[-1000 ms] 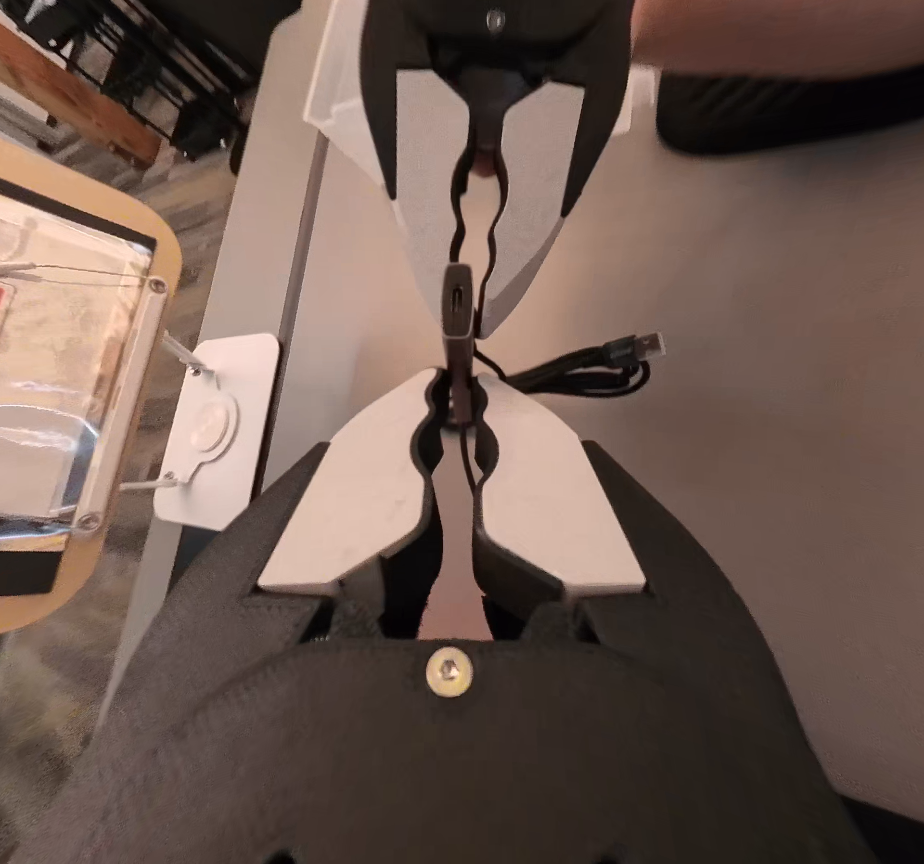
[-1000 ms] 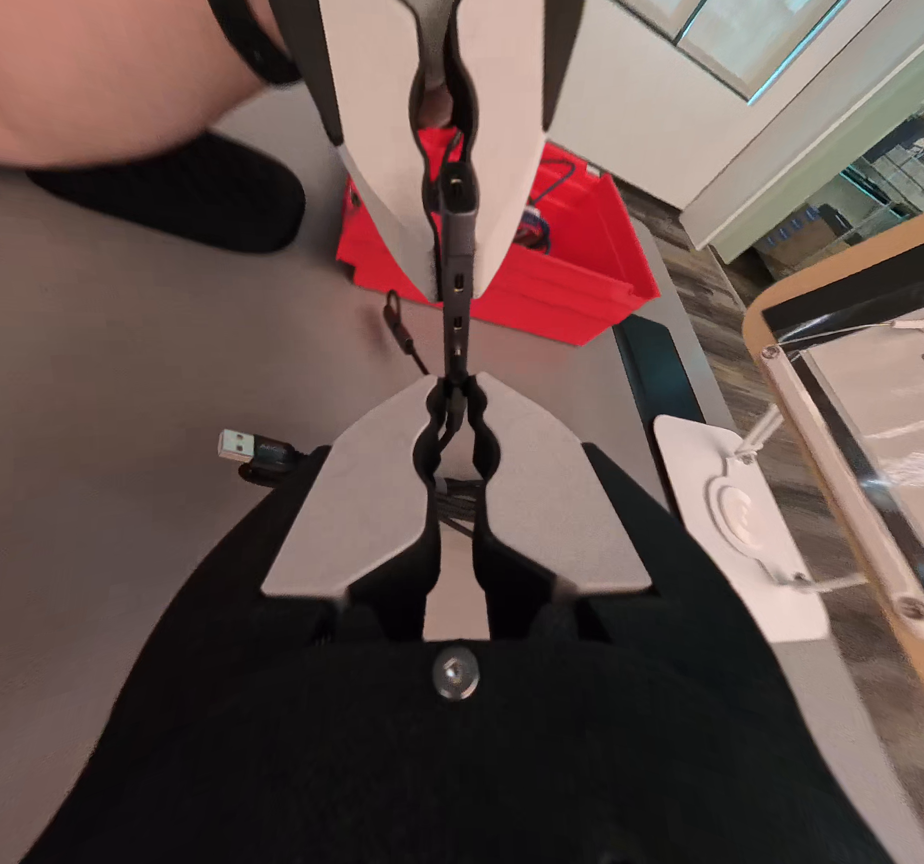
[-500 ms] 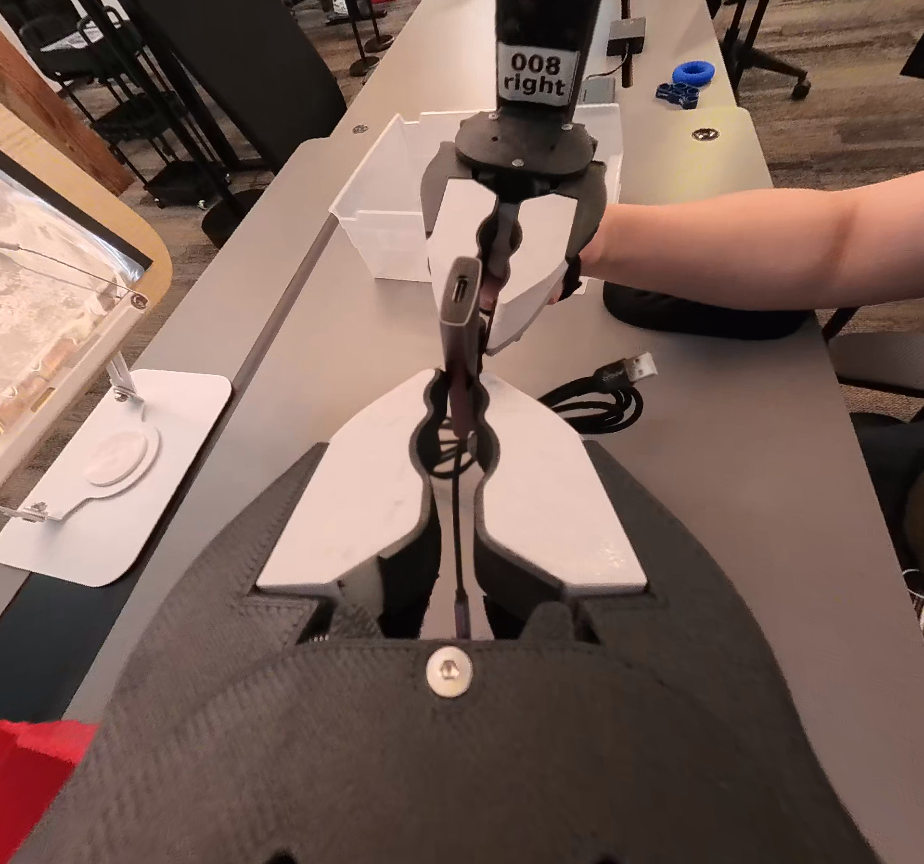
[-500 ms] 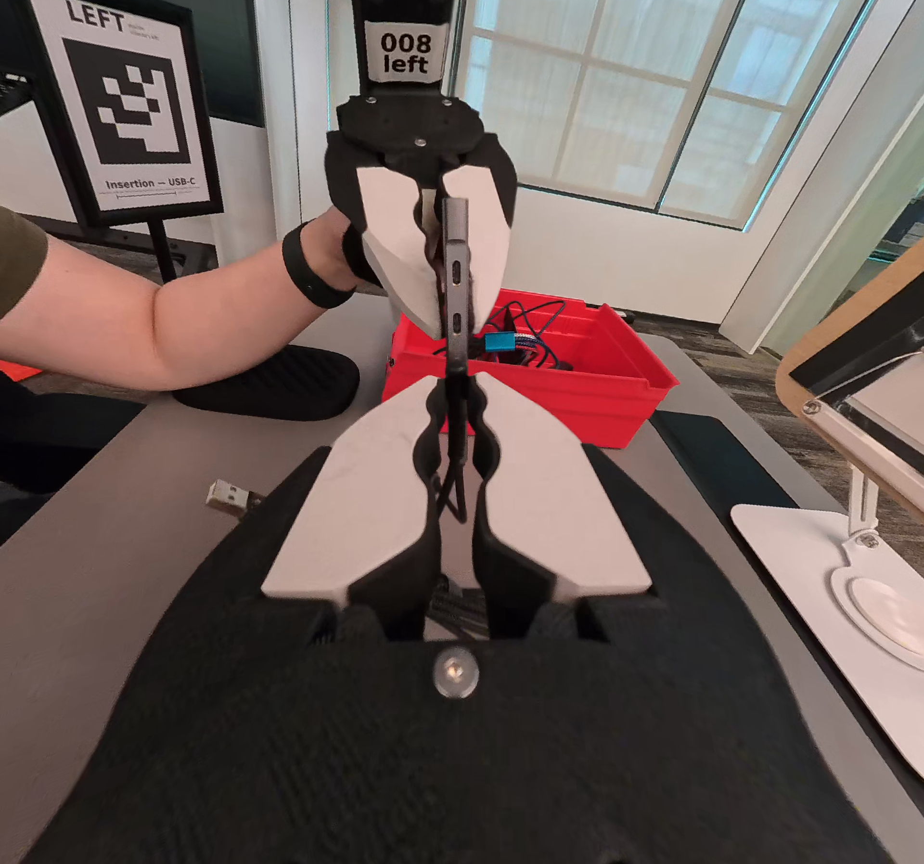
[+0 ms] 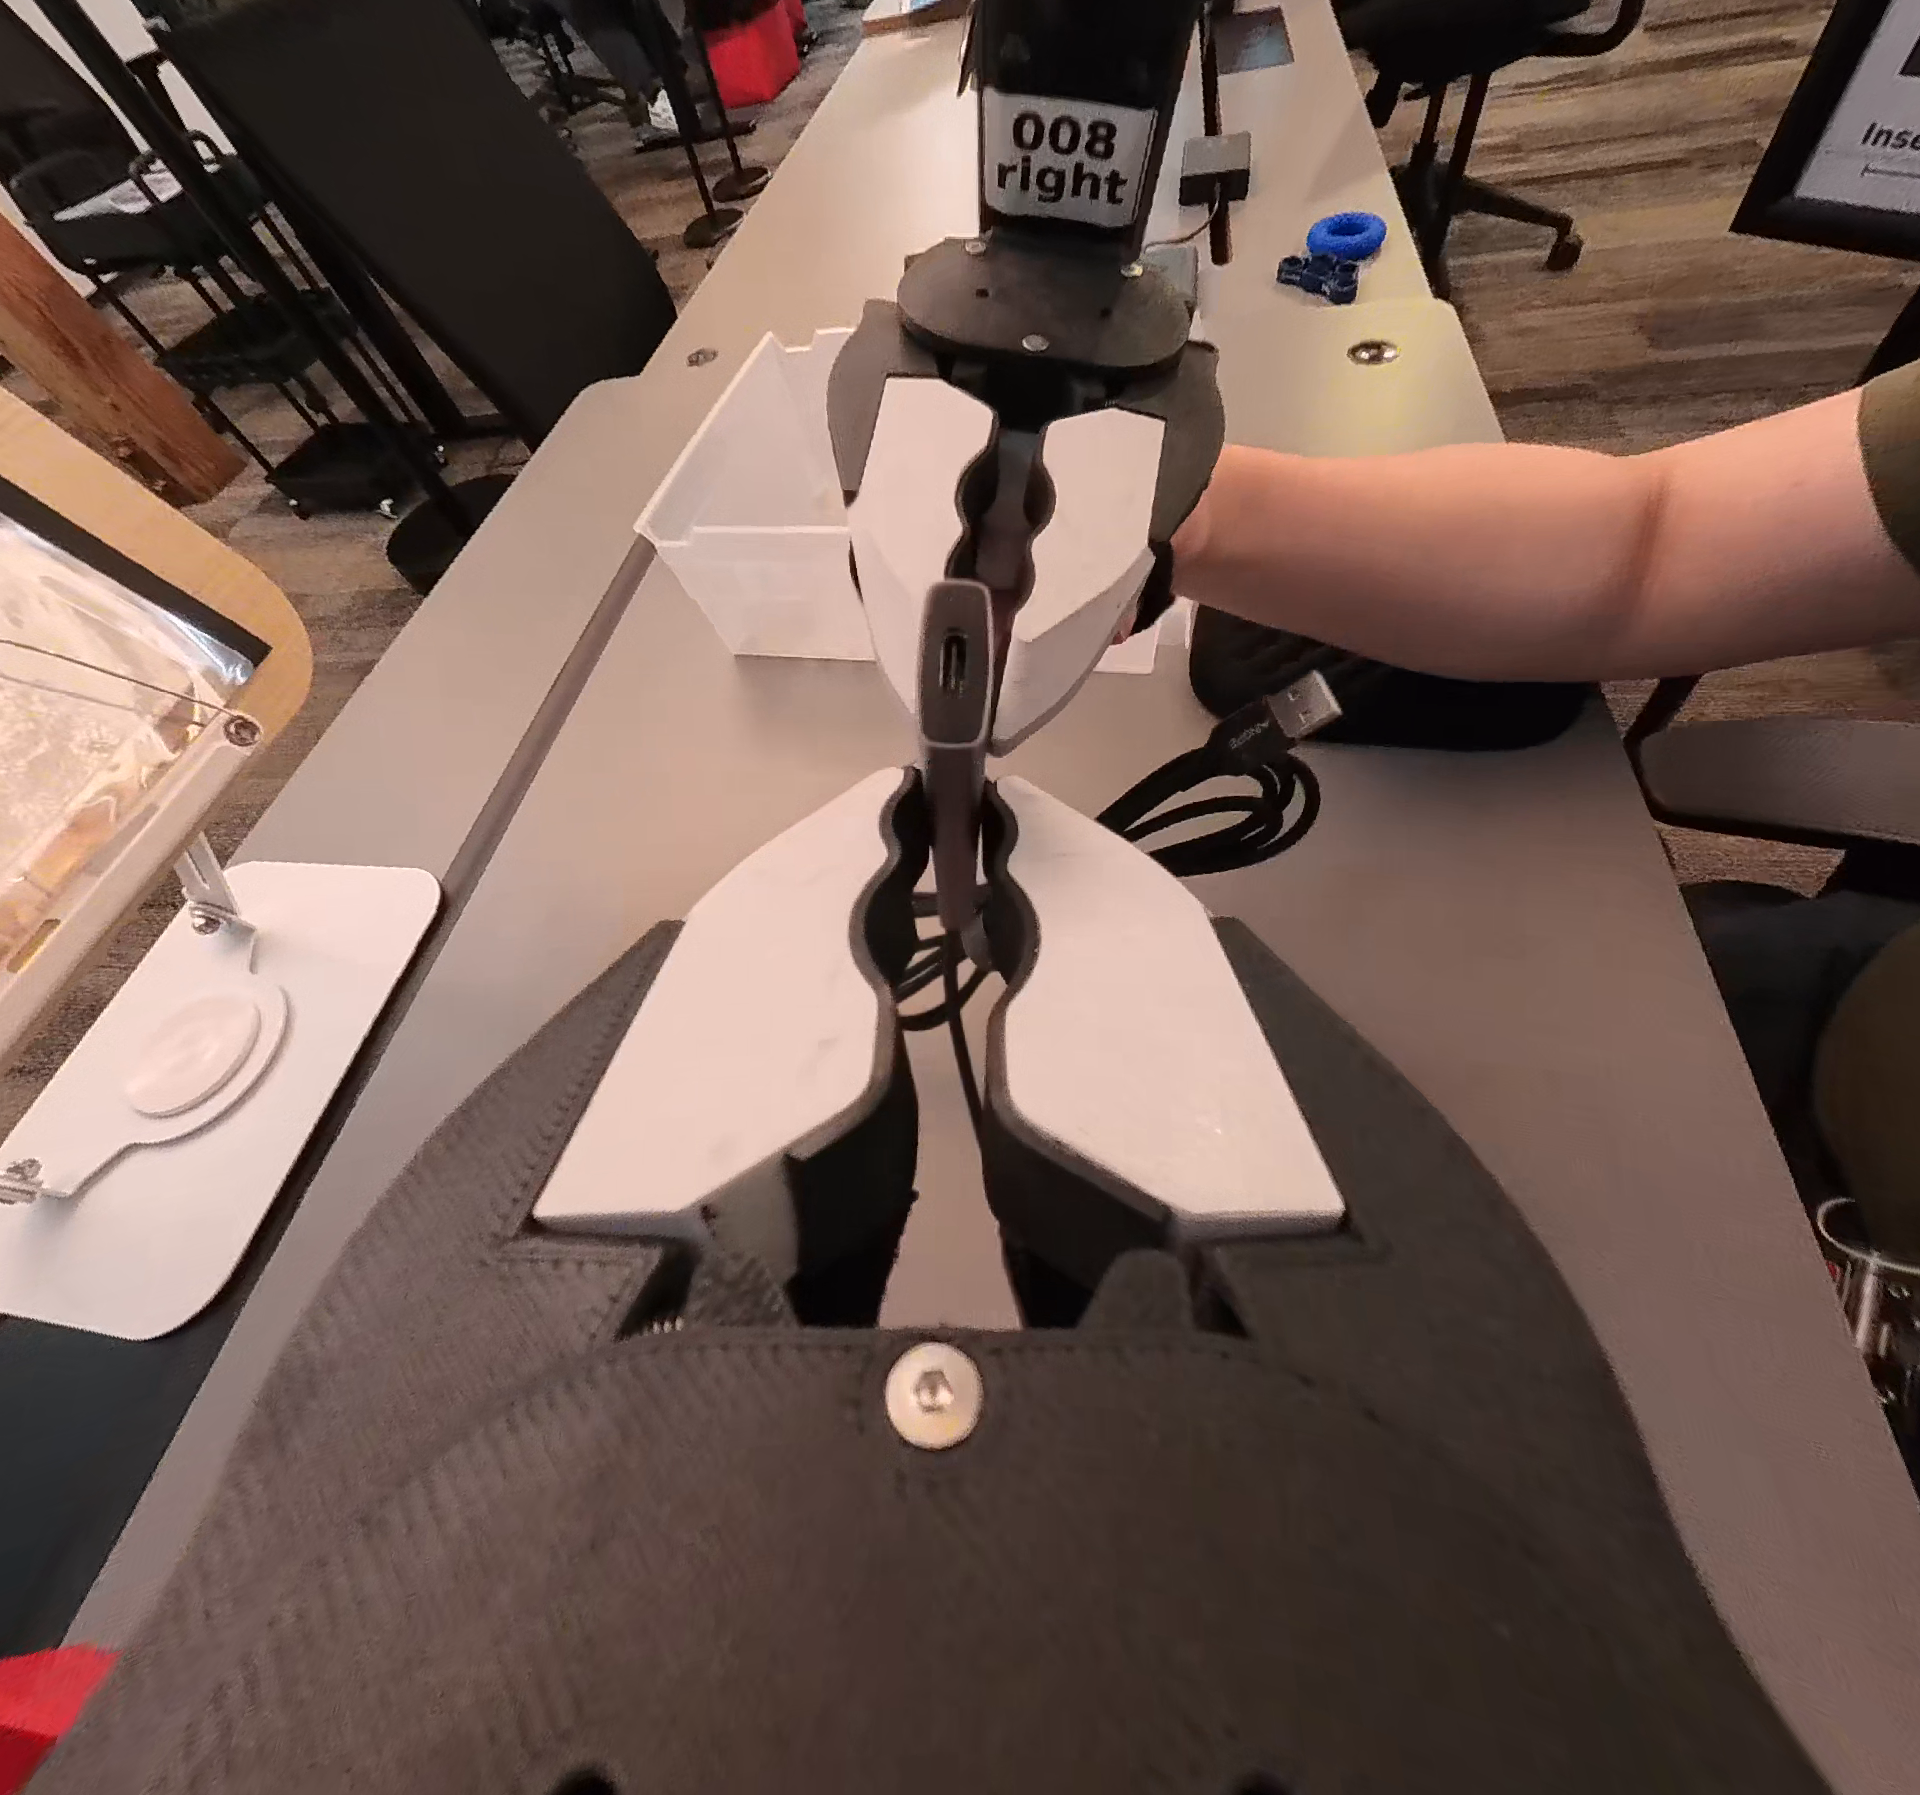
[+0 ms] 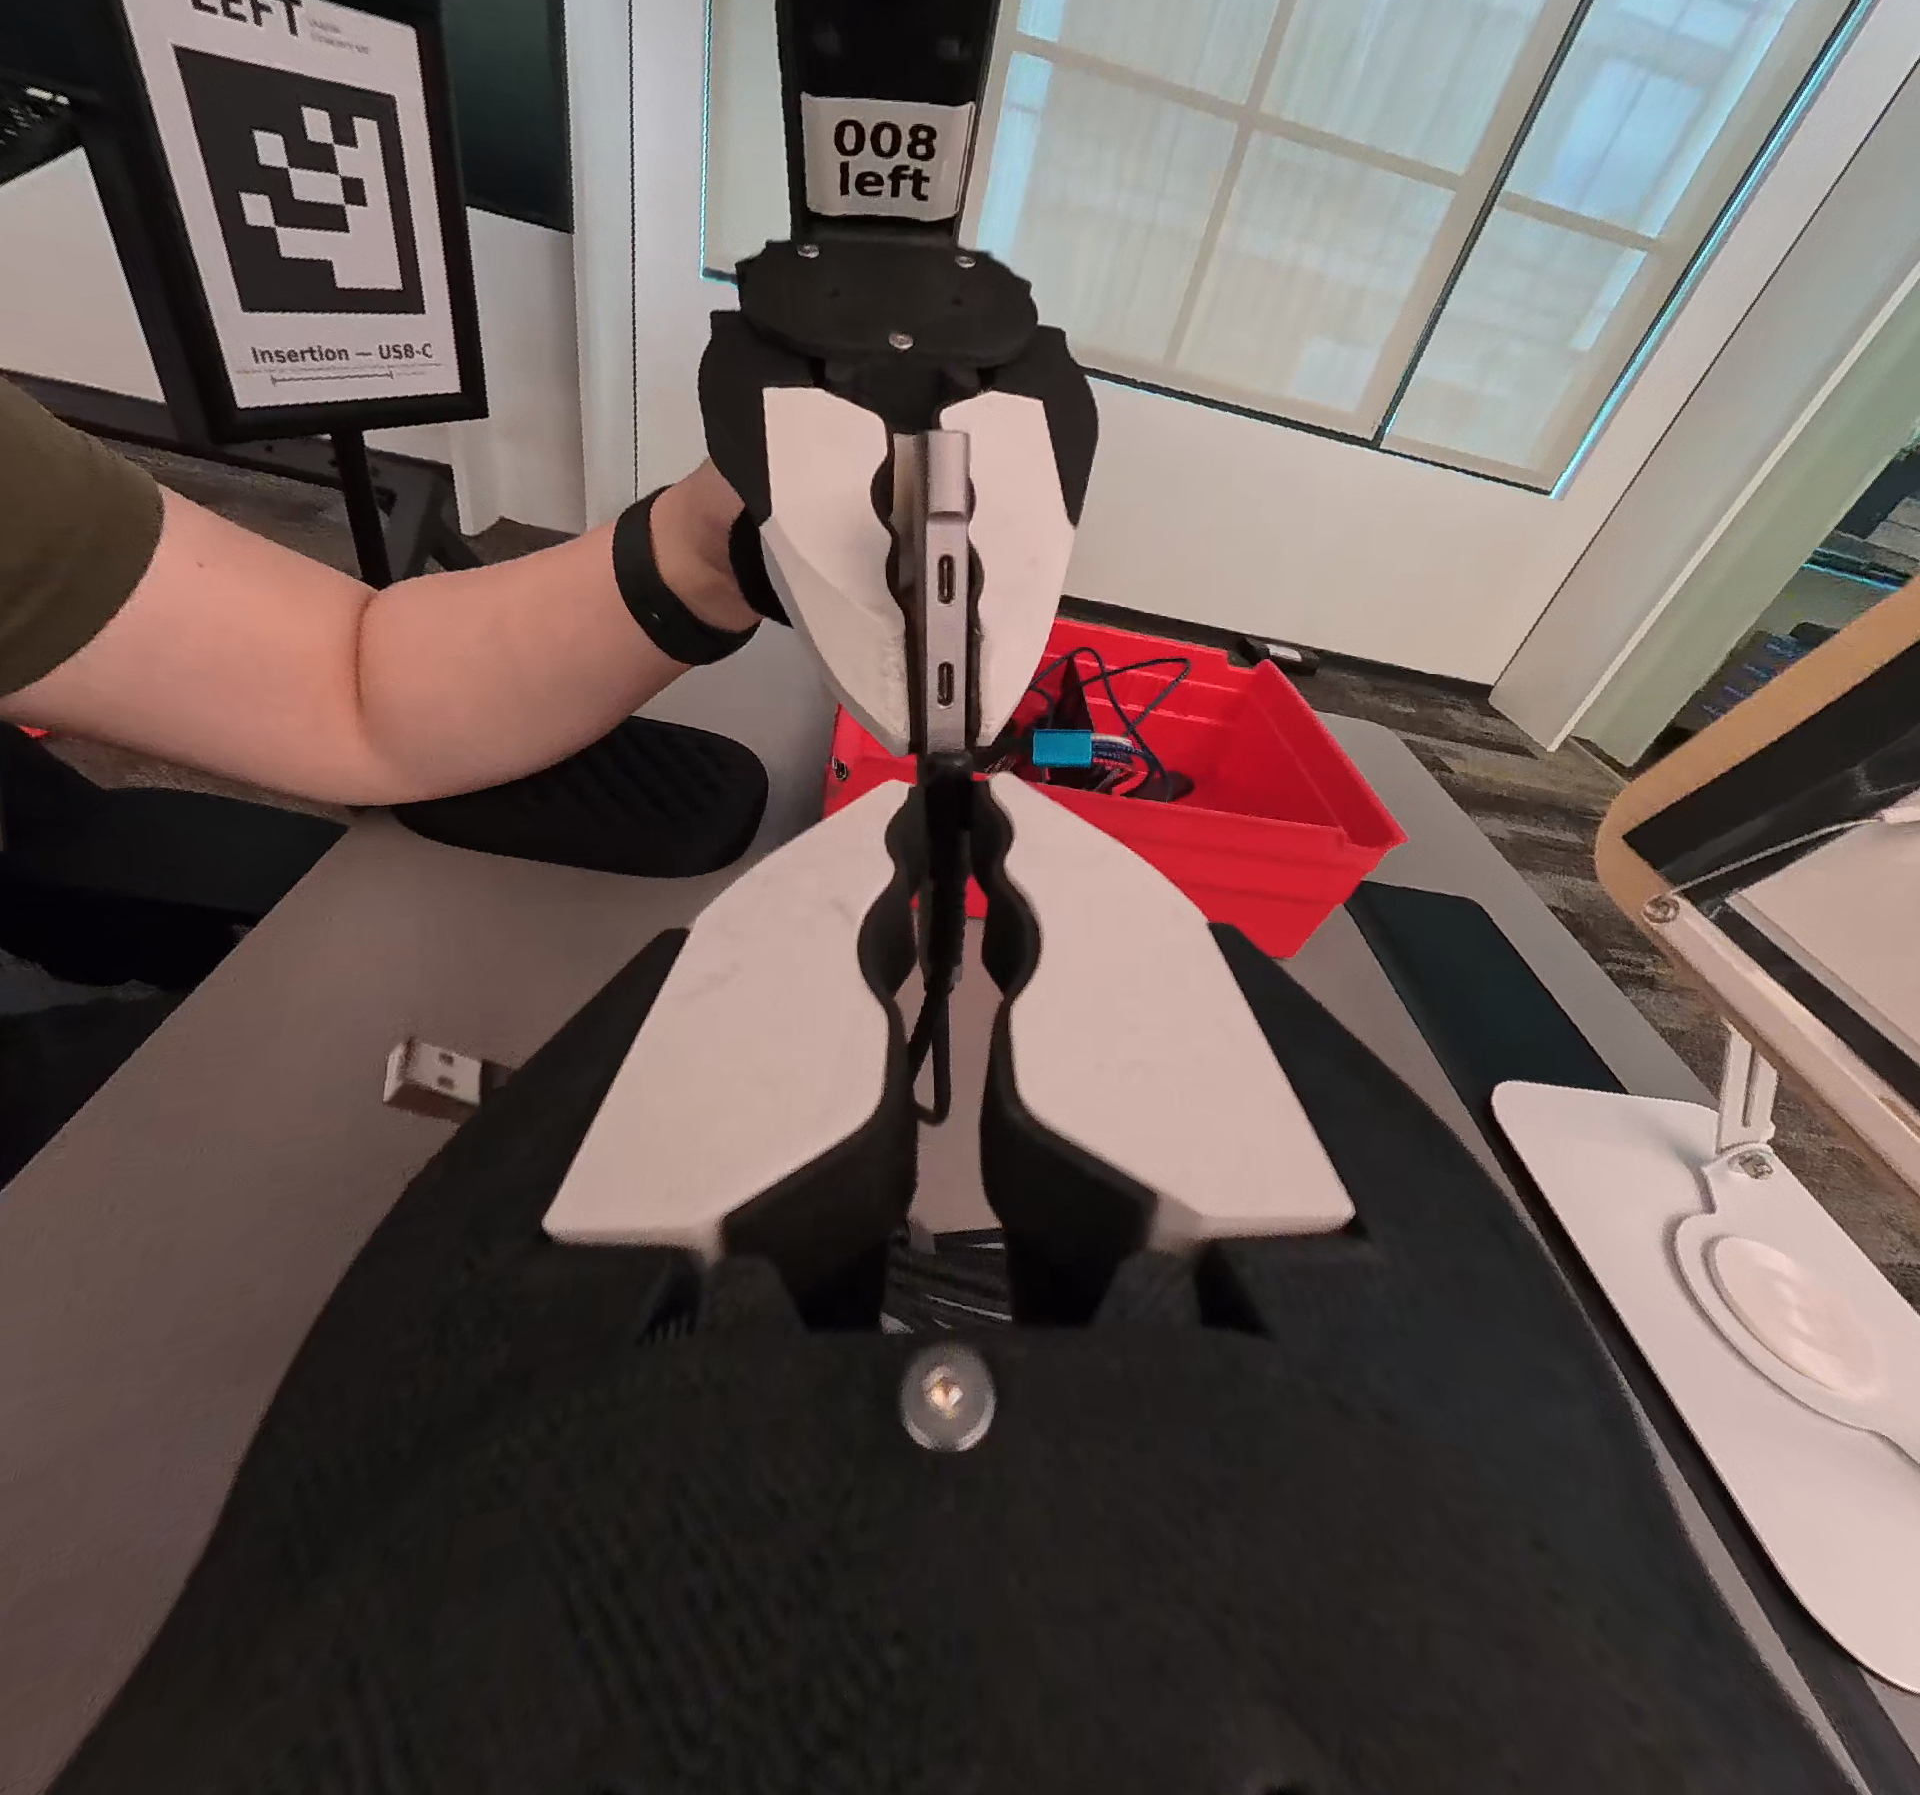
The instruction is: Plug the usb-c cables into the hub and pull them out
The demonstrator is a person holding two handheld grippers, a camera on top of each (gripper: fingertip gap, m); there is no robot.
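Both claws are up in the air over the long grey table [image 5: 727, 769], tip to tip. Left claw [image 5: 951, 789] is squeezed tight on the thin grey metal hub [image 5: 951, 675], which stands on its edge with two small slots on its side in the right wrist view [image 6: 948, 602]. Right claw [image 6: 948, 789] is pinched on the black plug end of a thin black cable [image 6: 940, 914], and the plug meets the bottom end of the hub. More of that black cable lies in loops on the table [image 5: 1236, 800], with its silver flat plug [image 5: 1304, 706] near a black arm pad [image 5: 1382, 706]. A red plastic bin [image 6: 1247, 810] with more wires sits behind, and a clear white plastic bin [image 5: 748, 540] sits at the other end.
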